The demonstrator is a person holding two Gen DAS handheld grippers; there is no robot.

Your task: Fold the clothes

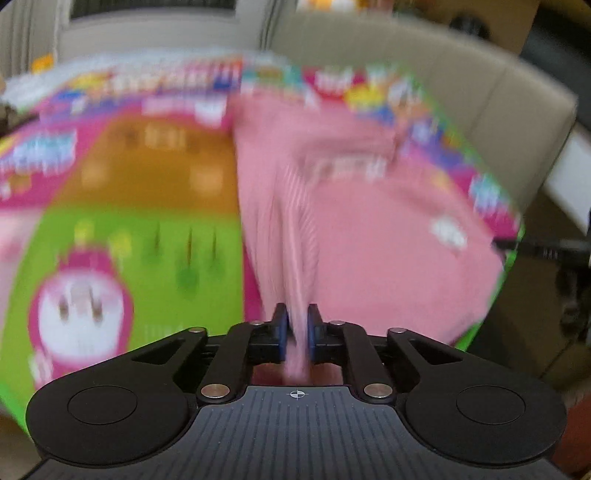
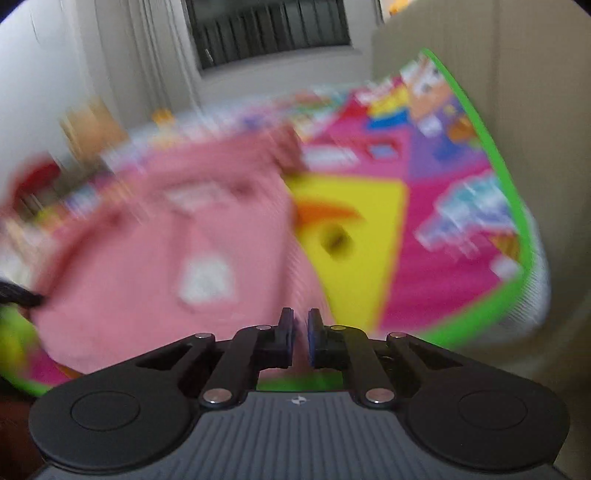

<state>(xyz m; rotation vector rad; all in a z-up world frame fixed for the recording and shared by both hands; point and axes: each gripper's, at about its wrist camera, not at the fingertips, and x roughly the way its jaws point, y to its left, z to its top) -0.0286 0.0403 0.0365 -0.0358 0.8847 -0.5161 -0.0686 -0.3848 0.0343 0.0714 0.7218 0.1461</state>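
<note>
My right gripper [image 2: 300, 334]: blue-padded jaws drawn nearly together, whether any cloth is between them I cannot tell. Pink garment [image 2: 155, 243], blurred, with a white patch, lying on my play mat [image 2: 436, 206], multicoloured with a green border. Window [image 2: 269, 29] behind.
</note>
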